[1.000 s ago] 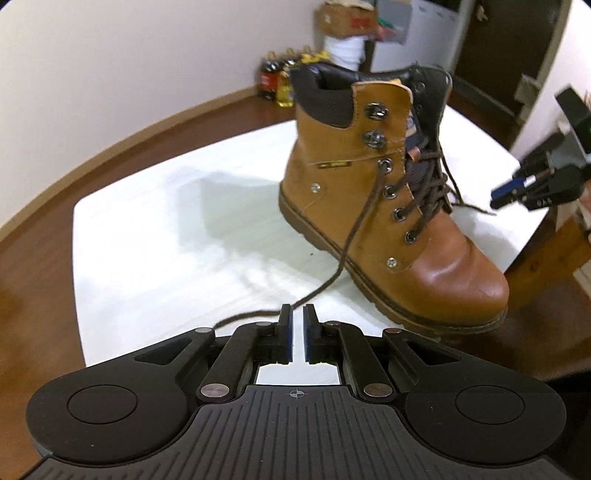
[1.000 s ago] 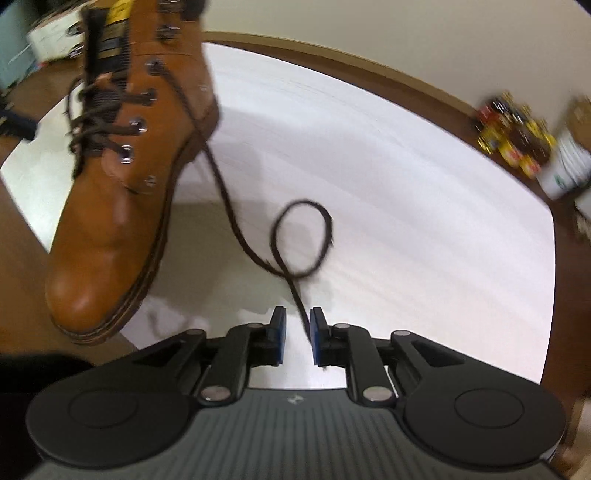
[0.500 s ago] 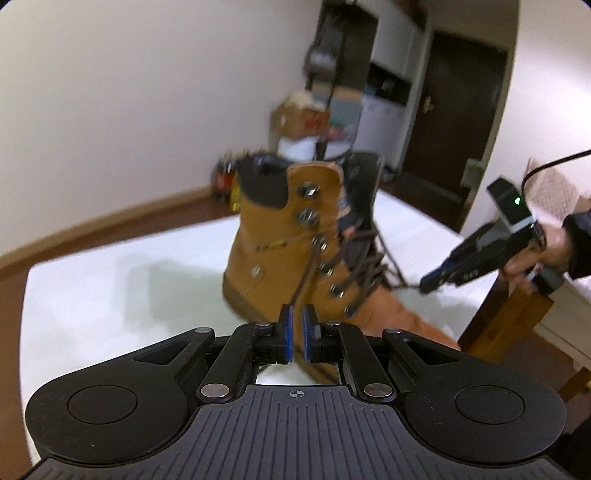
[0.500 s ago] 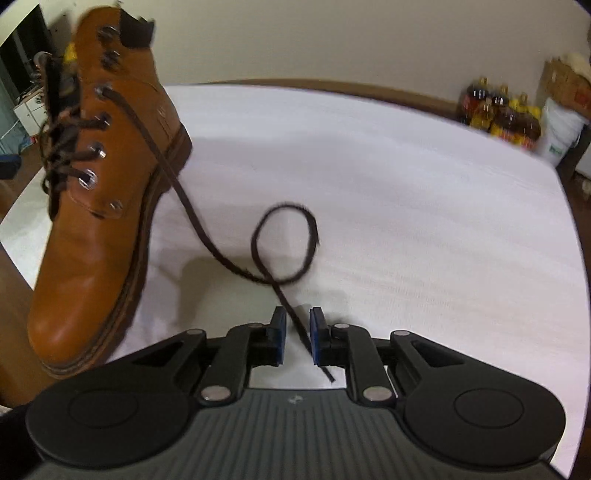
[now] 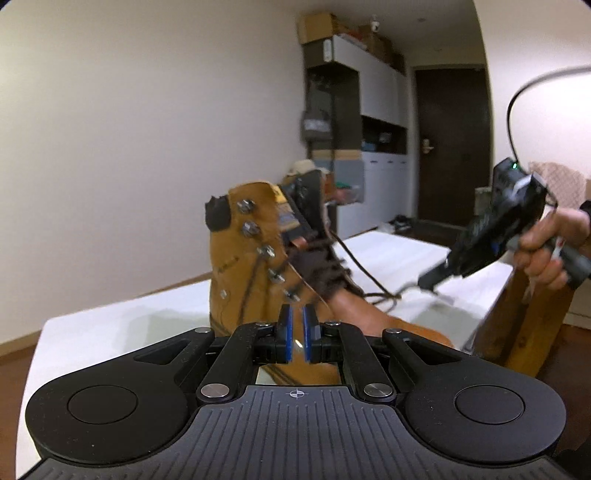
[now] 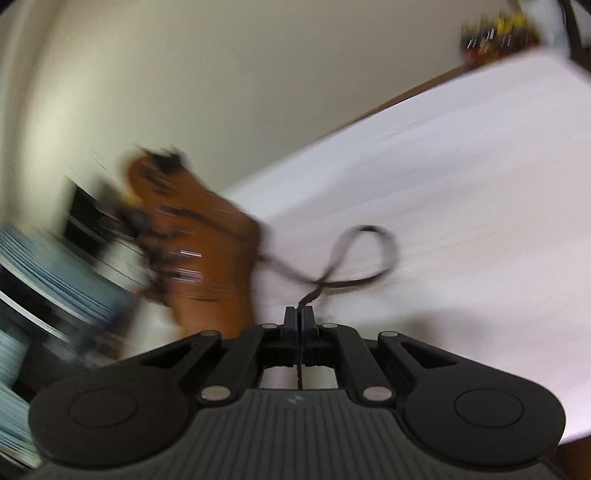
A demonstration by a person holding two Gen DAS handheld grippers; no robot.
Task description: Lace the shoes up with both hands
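A tan leather boot [image 5: 236,273] stands on the white table [image 5: 110,325], half laced with a dark brown lace [image 5: 251,288]. My left gripper [image 5: 296,325] sits low, right in front of the boot's side. Its blue pads [image 5: 287,332] stand a narrow gap apart and I see nothing between them. The lace hangs from an eyelet and passes behind the left finger linkage. My right gripper [image 6: 299,314] is shut on the other lace end [image 6: 310,295], which loops over the table [image 6: 480,184] toward the blurred boot [image 6: 207,258]. A hand holds that gripper [image 5: 480,251].
A wooden post [image 5: 524,332] stands past the table's right edge. Cabinets [image 5: 380,110] and a dark door [image 5: 450,147] are behind the boot. Bottles [image 6: 495,29] stand on the floor by the wall. A stack of pale blue items [image 6: 44,280] is at the left.
My right gripper has shut on the lace that lay between its fingers, and it is swinging fast, blurring its view. My left gripper has dropped low and close to the boot.
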